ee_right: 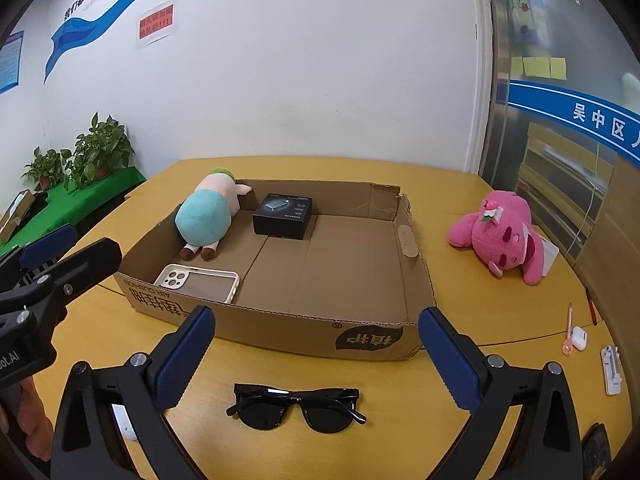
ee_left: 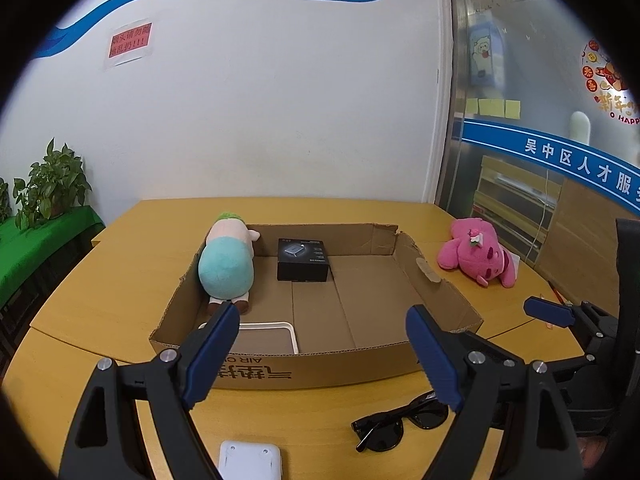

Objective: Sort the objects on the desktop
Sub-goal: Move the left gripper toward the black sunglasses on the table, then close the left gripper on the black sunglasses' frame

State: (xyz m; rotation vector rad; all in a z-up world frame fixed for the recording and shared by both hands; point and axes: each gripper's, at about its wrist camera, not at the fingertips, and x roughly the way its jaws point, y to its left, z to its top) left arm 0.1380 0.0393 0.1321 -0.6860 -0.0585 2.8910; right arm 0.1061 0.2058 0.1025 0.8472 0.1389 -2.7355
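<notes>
I'm seeing the cardboard box [ee_right: 280, 276] sitting just ahead of both tongs, the pink toy [ee_right: 500, 236] lying beyond my right tongs [ee_right: 316, 354], the sunglasses [ee_right: 296, 404] resting between them. Both left tongs [ee_left: 322, 350] and right are gaping wide, holding nothing.

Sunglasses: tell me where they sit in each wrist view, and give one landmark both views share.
Left wrist: sunglasses at lower right, on the table in front of the box, partly behind the left gripper's right finger.
Right wrist: sunglasses at bottom centre, between the right gripper's open fingers.
Shared landmark: the cardboard box just beyond them.
</notes>
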